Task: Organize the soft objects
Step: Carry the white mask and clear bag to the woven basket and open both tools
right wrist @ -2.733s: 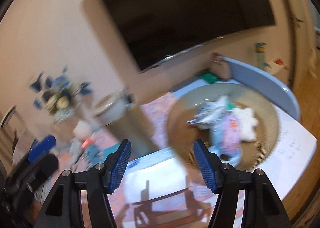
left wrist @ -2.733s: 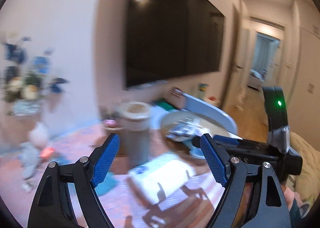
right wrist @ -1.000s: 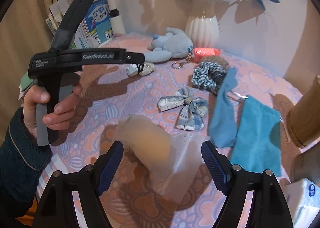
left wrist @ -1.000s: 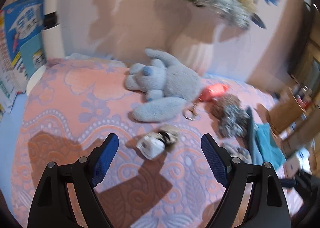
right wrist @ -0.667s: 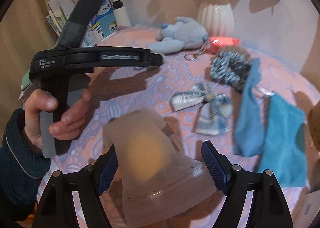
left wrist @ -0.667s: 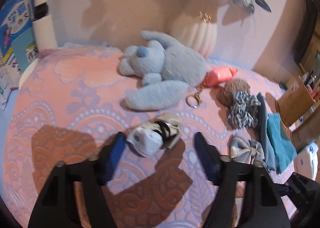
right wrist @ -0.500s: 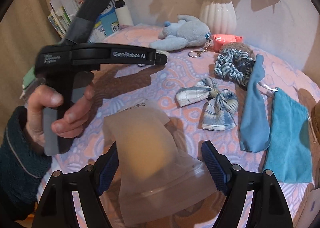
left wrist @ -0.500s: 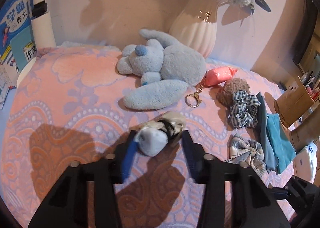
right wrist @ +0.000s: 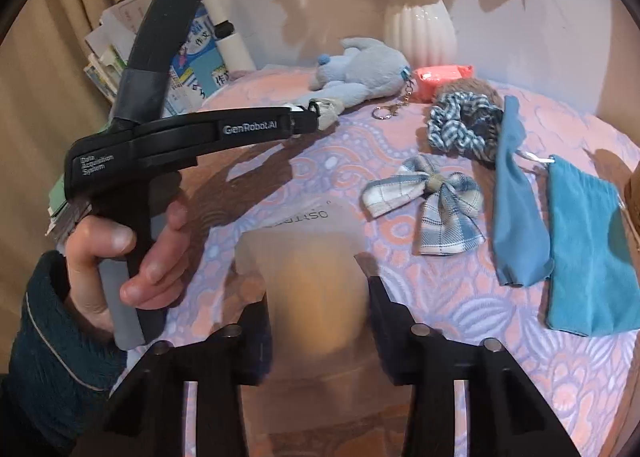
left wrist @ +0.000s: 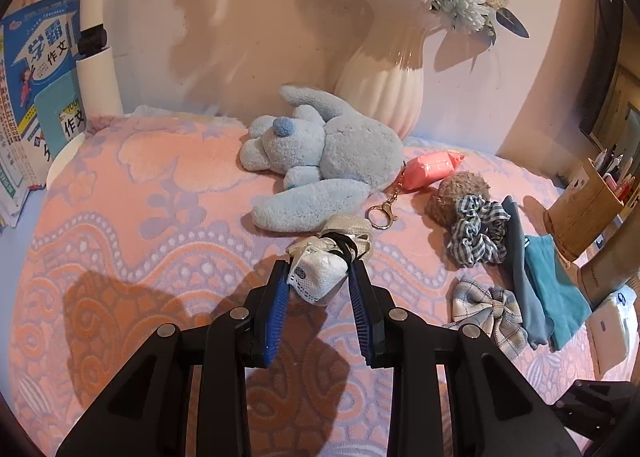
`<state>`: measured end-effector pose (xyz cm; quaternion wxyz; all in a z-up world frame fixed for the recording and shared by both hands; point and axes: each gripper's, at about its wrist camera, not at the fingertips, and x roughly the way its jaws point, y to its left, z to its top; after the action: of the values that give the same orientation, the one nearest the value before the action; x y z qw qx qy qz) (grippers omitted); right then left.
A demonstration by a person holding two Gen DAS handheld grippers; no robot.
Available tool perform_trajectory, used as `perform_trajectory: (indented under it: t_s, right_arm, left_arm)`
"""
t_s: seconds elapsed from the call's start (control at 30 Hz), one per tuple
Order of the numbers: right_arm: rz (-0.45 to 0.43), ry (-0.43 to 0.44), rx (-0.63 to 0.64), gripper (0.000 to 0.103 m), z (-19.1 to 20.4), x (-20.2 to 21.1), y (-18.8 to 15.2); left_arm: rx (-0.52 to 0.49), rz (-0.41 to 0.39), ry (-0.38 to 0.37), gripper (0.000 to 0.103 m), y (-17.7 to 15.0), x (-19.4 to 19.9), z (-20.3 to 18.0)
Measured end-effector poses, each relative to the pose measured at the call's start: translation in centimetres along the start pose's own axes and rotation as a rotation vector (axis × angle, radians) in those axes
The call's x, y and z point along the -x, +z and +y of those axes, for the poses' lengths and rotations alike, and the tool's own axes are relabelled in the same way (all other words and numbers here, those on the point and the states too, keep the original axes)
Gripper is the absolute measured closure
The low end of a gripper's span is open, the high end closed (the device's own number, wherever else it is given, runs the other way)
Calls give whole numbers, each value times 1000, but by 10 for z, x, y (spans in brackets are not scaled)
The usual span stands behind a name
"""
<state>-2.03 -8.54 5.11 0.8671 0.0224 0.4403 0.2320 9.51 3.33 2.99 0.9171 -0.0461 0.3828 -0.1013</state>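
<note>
On the pink cloth (left wrist: 120,217), left gripper (left wrist: 318,277) has just clamped the white bow (left wrist: 320,269); right gripper (right wrist: 318,289) squeezes the frosted bag (right wrist: 316,297).

Pale wall (left wrist: 240,17), patterned pink cover (left wrist: 120,217)

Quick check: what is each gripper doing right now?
Left gripper: shut on the small white bundle.
Right gripper: jaws just closing, shut on the frosted pouch.
</note>
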Motion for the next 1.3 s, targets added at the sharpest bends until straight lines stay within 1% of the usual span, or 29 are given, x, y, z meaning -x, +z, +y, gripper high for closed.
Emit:
perform_trajectory:
  t_s: [0.03, 0.13, 0.2, 0.23, 0.3, 0.4, 0.53, 0.63, 0.7, 0.73, 0.77, 0.8, 0.93, 1.03, 1.13, 1.3]
  right_arm:
    - [-7, -13, 4, 65, 1, 1, 0]
    - [-40, -8, -35, 65, -5, 11, -2]
    - [-64, -16, -83, 65, -15, 22, -3]
    - [-76, -23, -109, 65, -21, 28, -3]
    - [-102, -52, -161, 65, -34, 41, -2]
    - [-134, -107, -216, 65, -48, 65, -2]
    - [-159, -156, -272, 65, -62, 102, -6]
    - [-174, -174, -298, 65, -69, 125, -12]
    - [-155, -153, -342, 65, -76, 139, -20]
    - [-148, -103, -388, 65, -85, 146, -24]
    - [-150, -77, -417, 65, -91, 151, -28]
    - [-154, -70, -449, 65, -98, 159, -33]
    - [-174, -152, -494, 65, -118, 193, -51]
    - [-212, -207, -530, 65, -137, 227, -66]
    - [-277, -283, -579, 65, -163, 267, -86]
    - [-363, -378, -663, 65, -207, 319, -112]
  left_arm:
    - [-3, -3, 2, 76, 0, 1, -1]
    - [-8, -10, 9, 76, -2, 5, -3]
    - [6, 1, -13, 76, -5, 9, -9]
    - [-4, 4, -24, 76, -8, 13, -15]
    - [-26, -14, -32, 76, -15, 24, -27]
    - [-36, -43, -78, 76, -20, 45, -48]
    - [-31, -75, -142, 76, -24, 73, -72]
    - [-53, -91, -181, 76, -28, 91, -94]
    - [-68, -81, -250, 76, -33, 100, -114]
    - [-76, -72, -270, 76, -35, 101, -122]
    - [-91, -62, -298, 76, -38, 104, -135]
    - [-100, -59, -312, 76, -40, 107, -143]
    - [-168, -65, -359, 76, -48, 121, -184]
    - [-205, -64, -392, 76, -50, 128, -216]
    - [-254, -69, -422, 76, -50, 137, -248]
    - [-350, -88, -470, 76, -47, 148, -316]
